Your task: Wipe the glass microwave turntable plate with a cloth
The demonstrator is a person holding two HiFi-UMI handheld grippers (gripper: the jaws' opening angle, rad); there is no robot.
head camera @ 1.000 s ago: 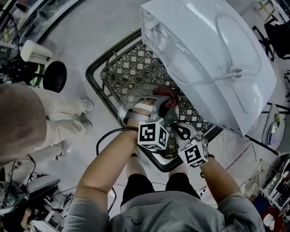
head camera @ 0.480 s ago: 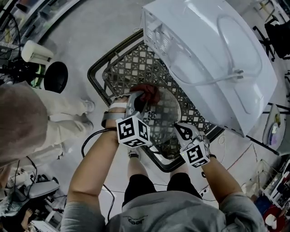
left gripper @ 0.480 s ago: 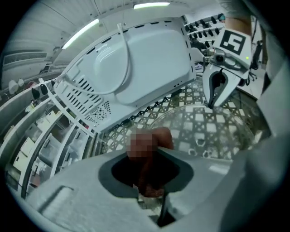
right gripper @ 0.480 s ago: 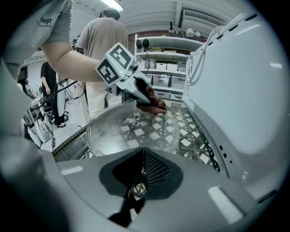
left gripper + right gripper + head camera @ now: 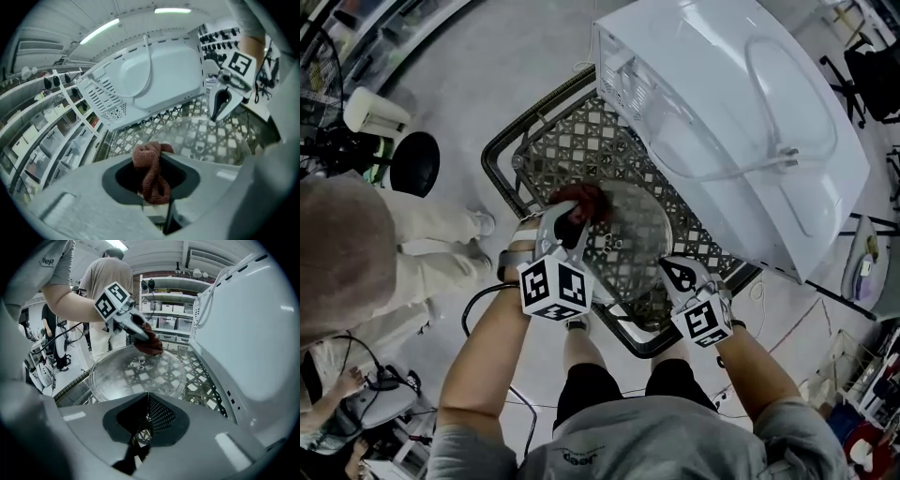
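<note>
Now, left gripper [image 5: 573,225], fingers tight on cloth [image 5: 582,199] at plate [image 5: 630,214] edge; right gripper [image 5: 668,271], fingers tight on opposite edge.

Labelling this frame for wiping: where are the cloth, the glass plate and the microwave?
cloth [image 5: 151,174]: left gripper view, bunched part between the jaws.
glass plate [image 5: 136,373]: right gripper view, middle of its face.
microwave [image 5: 712,94]: head view, white casing.
</note>
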